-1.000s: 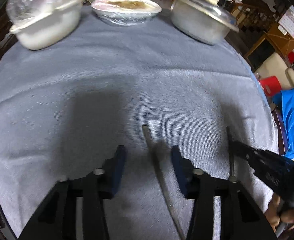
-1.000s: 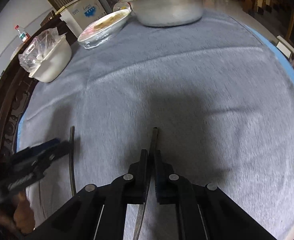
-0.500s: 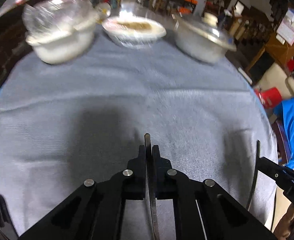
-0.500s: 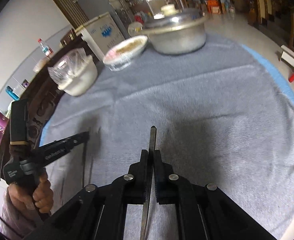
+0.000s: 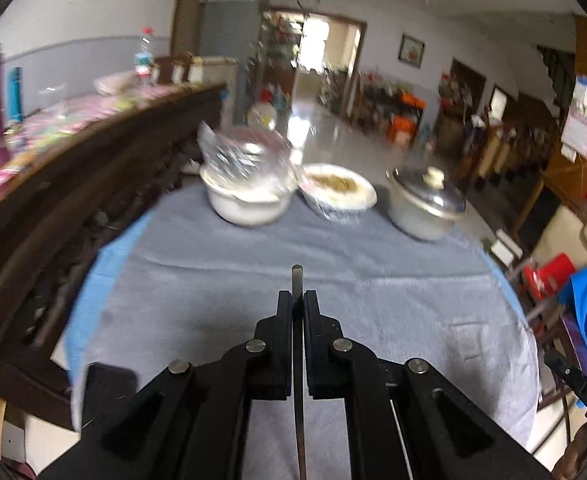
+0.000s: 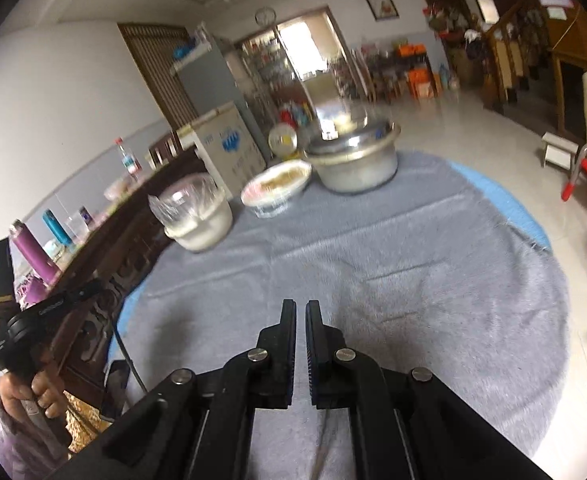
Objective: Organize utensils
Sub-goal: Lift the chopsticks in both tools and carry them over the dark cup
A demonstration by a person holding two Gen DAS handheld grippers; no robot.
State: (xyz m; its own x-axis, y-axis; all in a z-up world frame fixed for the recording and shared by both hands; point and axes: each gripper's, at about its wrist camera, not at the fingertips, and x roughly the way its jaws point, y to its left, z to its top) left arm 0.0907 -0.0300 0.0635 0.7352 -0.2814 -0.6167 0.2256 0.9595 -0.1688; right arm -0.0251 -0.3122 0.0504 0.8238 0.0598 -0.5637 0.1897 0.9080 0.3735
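Left tongs [image 5: 298, 304] clenched on a thin metal utensil [image 5: 297, 280]; its flat tip projects just beyond the fingertips [image 5: 284, 308], and its shaft runs back between the arms to the lower frame edge; tongs raised above the table [image 5: 197, 280]. Right tongs [image 6: 300, 314] nearly closed with a narrow gap between the pads; nothing visible in that gap; a second slim utensil [image 6: 322, 440] shows low between the arms, whether gripped cannot be told. Beyond, on the grey cloth [image 6: 433, 280]: plastic-covered white bowl [image 5: 249, 204], dish [image 5: 339, 192] of food, lidded metal pot [image 5: 425, 208], in a row at the far edge.
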